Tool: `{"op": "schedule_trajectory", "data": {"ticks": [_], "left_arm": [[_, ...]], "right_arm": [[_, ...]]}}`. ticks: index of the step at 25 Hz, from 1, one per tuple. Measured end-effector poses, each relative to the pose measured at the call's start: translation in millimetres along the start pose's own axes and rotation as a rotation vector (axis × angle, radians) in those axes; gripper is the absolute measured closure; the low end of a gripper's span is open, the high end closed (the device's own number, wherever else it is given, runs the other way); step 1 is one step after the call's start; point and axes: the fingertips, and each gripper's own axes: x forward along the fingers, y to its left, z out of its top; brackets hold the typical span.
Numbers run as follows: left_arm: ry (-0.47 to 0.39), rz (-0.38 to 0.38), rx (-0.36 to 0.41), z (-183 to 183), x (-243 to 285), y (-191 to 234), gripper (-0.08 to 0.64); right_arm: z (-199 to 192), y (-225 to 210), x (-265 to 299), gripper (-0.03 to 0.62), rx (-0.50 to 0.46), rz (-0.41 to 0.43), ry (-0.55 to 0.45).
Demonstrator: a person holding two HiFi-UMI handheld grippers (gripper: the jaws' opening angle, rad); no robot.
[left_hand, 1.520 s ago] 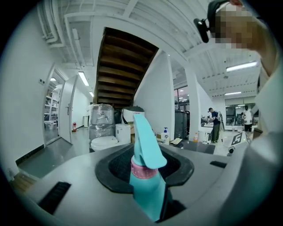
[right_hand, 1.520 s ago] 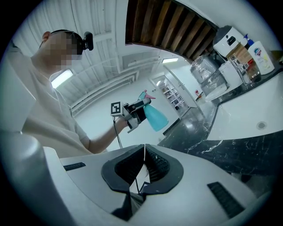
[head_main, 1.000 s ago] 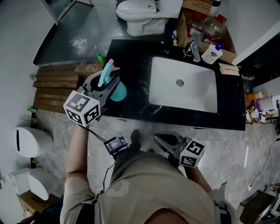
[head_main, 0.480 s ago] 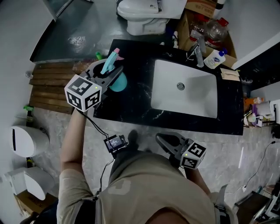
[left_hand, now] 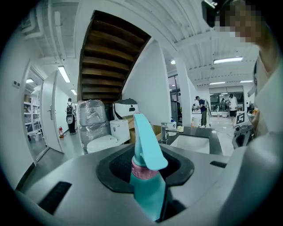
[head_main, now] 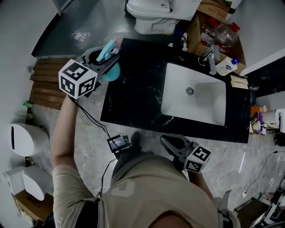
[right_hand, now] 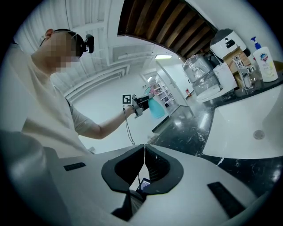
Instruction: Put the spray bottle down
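At the near edge of the black counter (head_main: 133,89), close to the person's waist, the right gripper (right_hand: 144,155) had its jaws pressed together with nothing between them. At the counter's left end, toward its far corner, the left gripper (head_main: 109,62) clasped the spray bottle (left_hand: 148,190), jaws partway apart around its body, and held it roughly upright in the air. The bottle was teal plastic with a matching teal trigger head and a pink collar beneath it; no print on it could be made out. A white basin (head_main: 196,95) was sunk into the counter's right half, a round drain at its middle and a chrome faucet (head_main: 211,60) at the counter's far edge. Just beside the faucet stood a white pump bottle (right_hand: 265,55) whose blue-and-red label was too small to read. Beyond the counter's far right corner a cardboard box (head_main: 192,33) held clear plastic bottles. A white toilet (head_main: 153,13) stood beyond the far edge.
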Motion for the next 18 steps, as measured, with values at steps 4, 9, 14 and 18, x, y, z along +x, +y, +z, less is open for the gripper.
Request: {"op": "schedule_trajectory", "data": {"ticks": [4, 9, 14, 18], "left_arm": [[0.018, 0.017, 0.016, -2, -9, 29, 0.426], [-0.039, -0.009, 0.001, 5, -7, 47, 0.426], [-0.095, -0.022, -0.033, 4, 16, 65, 0.426], [-0.096, -0.022, -0.05, -2, 36, 79, 0.426]], "right_arm": [[4, 0, 12, 0.569, -0.005, 0.001, 0.008], [7, -1, 26, 0.569, -0.014, -0.006, 0.029], [9, -6, 32, 0.569, -0.007, -0.025, 0.031], [12, -11, 33, 0.569, 0.009, -0.046, 0.028]]}}
